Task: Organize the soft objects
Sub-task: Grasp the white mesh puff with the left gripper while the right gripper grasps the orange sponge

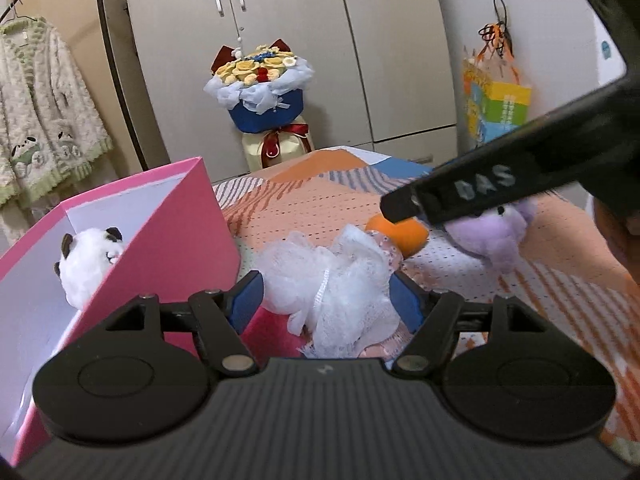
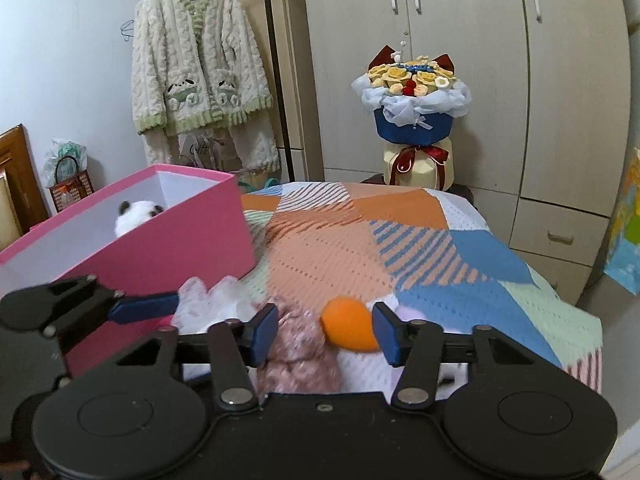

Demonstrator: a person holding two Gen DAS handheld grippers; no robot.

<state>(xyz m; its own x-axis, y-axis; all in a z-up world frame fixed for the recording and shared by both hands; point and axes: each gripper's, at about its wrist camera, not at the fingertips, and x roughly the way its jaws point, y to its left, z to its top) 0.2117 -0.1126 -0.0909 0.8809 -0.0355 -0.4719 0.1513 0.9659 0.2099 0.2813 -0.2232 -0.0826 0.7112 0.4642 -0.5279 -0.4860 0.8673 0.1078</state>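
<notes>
A white mesh bath pouf [image 1: 332, 292] lies on the patterned bedspread [image 1: 304, 208] between the blue pads of my left gripper [image 1: 328, 302], which is open around it. Beside it stands a pink box [image 1: 180, 232] with a panda plush [image 1: 88, 264] inside. My right gripper [image 2: 325, 334] is open over a pink lacy cloth [image 2: 300, 356] and an orange soft ball [image 2: 350, 328]; the ball touches its right pad. A lilac plush [image 1: 496, 240] lies under that gripper's black finger [image 1: 460, 192]. In the right wrist view, one left-gripper finger [image 2: 144, 306] reaches the pouf [image 2: 208, 300].
A flower bouquet [image 2: 412, 108] stands beyond the bed's far end, in front of a beige wardrobe [image 2: 460, 20]. A fluffy cardigan [image 2: 200, 72] hangs at the left. A colourful paper bag [image 1: 496, 104] hangs on the right wall. The pink box [image 2: 180, 240] takes up the bed's left side.
</notes>
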